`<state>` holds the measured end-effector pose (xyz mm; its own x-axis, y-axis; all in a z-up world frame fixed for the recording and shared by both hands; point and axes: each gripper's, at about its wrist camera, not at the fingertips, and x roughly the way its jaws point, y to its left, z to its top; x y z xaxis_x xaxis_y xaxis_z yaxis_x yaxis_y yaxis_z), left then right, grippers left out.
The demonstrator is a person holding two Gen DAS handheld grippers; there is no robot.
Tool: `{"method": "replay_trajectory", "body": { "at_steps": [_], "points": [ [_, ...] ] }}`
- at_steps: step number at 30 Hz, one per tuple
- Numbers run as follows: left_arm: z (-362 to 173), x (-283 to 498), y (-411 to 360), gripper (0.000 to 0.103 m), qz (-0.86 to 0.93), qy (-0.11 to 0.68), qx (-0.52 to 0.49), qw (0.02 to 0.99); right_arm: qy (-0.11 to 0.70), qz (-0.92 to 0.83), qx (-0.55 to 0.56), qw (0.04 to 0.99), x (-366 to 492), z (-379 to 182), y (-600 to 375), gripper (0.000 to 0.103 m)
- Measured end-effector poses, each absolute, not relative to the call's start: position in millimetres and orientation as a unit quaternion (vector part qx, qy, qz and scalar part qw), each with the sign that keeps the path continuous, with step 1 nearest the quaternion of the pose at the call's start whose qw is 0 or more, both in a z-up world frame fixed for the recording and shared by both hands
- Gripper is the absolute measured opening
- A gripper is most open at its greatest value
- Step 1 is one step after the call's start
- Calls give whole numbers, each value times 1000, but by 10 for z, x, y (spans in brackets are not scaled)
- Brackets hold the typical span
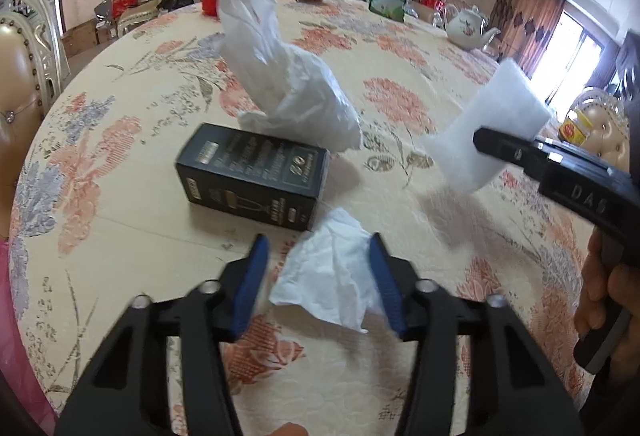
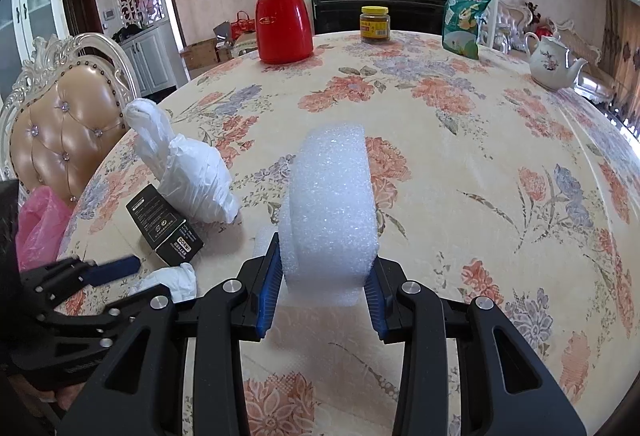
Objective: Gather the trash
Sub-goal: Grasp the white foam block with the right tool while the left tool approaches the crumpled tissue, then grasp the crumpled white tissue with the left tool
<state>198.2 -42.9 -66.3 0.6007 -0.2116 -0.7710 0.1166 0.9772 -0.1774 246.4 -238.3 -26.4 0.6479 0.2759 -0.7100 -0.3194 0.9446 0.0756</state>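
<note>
A crumpled white tissue (image 1: 332,276) lies on the flowered tablecloth (image 1: 120,236) between the blue pads of my left gripper (image 1: 319,238). One pad is against its edge, while a gap shows at the other, so this gripper is open. Just beyond lie a black carton (image 1: 252,176) on its side and a white plastic bag (image 1: 288,84). My right gripper (image 2: 326,252) is shut on a curled strip of white foam (image 2: 332,196), held above the cloth. In the right wrist view, the left gripper (image 2: 148,278), tissue (image 2: 176,276), carton (image 2: 164,224) and bag (image 2: 188,172) sit at the left.
At the table's far side stand a red thermos (image 2: 284,20), a yellow-lidded jar (image 2: 375,24), a green snack bag (image 2: 466,16) and a white teapot (image 2: 554,64). A padded chair (image 2: 68,132) and pink plastic (image 2: 36,224) are beside the table's left edge.
</note>
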Motion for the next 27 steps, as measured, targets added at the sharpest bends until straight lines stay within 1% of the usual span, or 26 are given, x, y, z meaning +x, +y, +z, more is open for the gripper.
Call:
{"method": "replay_trajectory", "body": {
  "at_steps": [3,6,13,14,15,18,27],
  "points": [
    [-696,1982,-497,44,-99,444,-47,889,386,163,-25,908,2467,-260,-2404,36],
    [-715,1969,-541,37,-102,449,-39,887,386,162,-23,908,2467,-258,-2414,36],
    [-753,1961,-567,33,-102,456,-33,884,390,164,-27,906,2461,-290,-2381,36],
    [-746,1960,-562,31,-101,455,-36,884,391,164,-28,905,2458,-294,-2375,36],
    [-738,1955,-558,23,-101,454,-37,884,391,165,-29,905,2456,-296,-2369,36],
    [-711,1933,-531,16,-99,450,-39,887,392,167,-30,904,2454,-301,-2358,36],
    [-509,1758,-357,16,-86,428,-47,898,391,174,-34,903,2420,-302,-2293,36]
  ]
}}
